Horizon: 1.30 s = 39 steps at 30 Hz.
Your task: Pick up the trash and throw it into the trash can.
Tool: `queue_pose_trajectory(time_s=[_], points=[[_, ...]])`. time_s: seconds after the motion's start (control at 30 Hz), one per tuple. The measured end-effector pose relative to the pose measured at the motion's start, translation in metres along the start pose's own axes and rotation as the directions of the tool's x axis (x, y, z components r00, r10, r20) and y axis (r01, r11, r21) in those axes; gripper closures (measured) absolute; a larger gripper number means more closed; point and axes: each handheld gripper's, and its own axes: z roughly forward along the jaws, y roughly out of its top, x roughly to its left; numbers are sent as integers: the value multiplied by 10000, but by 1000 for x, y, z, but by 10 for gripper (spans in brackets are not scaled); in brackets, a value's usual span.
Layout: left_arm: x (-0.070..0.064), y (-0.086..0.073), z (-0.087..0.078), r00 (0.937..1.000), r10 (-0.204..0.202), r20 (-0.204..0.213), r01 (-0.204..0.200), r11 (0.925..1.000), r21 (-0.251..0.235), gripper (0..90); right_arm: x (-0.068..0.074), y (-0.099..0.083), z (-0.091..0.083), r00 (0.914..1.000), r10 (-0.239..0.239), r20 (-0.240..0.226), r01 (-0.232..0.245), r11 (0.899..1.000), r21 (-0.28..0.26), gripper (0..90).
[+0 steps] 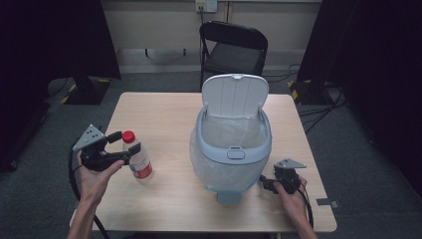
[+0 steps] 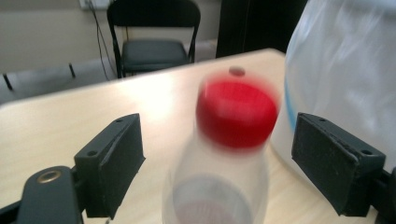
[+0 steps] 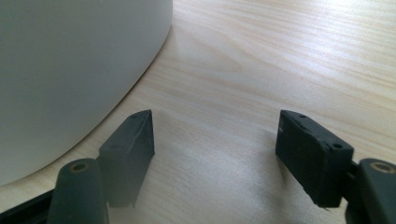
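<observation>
A clear plastic bottle (image 1: 137, 158) with a red cap (image 1: 129, 136) and a red label stands on the left part of the wooden table (image 1: 164, 109). My left gripper (image 1: 127, 145) is open, its jaws on either side of the bottle's neck without touching it. In the left gripper view the bottle (image 2: 219, 186) is blurred between the spread jaws of the left gripper (image 2: 217, 154). A pale blue bin (image 1: 234, 149) with a plastic liner stands mid-table, its lid (image 1: 234, 94) raised. My right gripper (image 1: 266, 184) rests open on the table by the bin's right base (image 3: 70, 70), with nothing between its jaws (image 3: 215, 135).
A black folding chair (image 1: 234, 50) stands behind the table's far edge. The bin's lined side (image 2: 345, 60) rises close to the right of the left gripper. Dark curtains hang at both sides of the room. Bare tabletop lies behind the bottle and right of the bin.
</observation>
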Motion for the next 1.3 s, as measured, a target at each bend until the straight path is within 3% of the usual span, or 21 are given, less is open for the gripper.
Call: queue_pose_trajectory(time_s=[0.1, 0.27, 0.47, 0.7, 0.77, 0.93, 1.0, 1.07, 1.3], points=[[1, -13, 8, 9997, 165, -182, -159, 9994, 294, 163, 0, 0, 0, 10000, 3, -15, -3, 10000, 5, 269], [3, -34, 19, 9999, 70, -144, -59, 9968, 799, 163, 0, 0, 1, 9999, -71, -71, 71, 10000, 0, 253], [2, -68, 34, 9996, -33, -289, 77, 9880, 1540, 170, 0, 0, 1, 10000, -69, -57, 69, 10000, 3, 252], [3, -72, 39, 9994, -68, -346, 123, 9868, 1616, 166, 0, 0, 0, 10000, -34, -77, 35, 10000, 32, 251], [1, -75, 41, 9992, 85, -401, -12, 9842, 1772, 169, 0, 0, 0, 10000, -50, -85, 50, 10000, 20, 251], [0, -81, 48, 9983, 122, -566, -14, 9825, 1861, 204, 0, 0, 0, 9999, -45, -102, 45, 10000, 37, 245], [0, -81, 50, 9984, 215, -515, -114, 9817, 1903, 274, 0, 0, 0, 9999, -39, -108, 39, 10000, 35, 244], [-1, -79, 51, 9978, 289, -604, -163, 9799, 1988, 285, 0, 0, 0, 9999, -40, -109, 40, 10000, 36, 244], [0, -79, 51, 9964, 268, -807, -113, 9823, 1870, 299, 0, 0, 0, 9999, -39, -109, 40, 10000, 38, 243]])
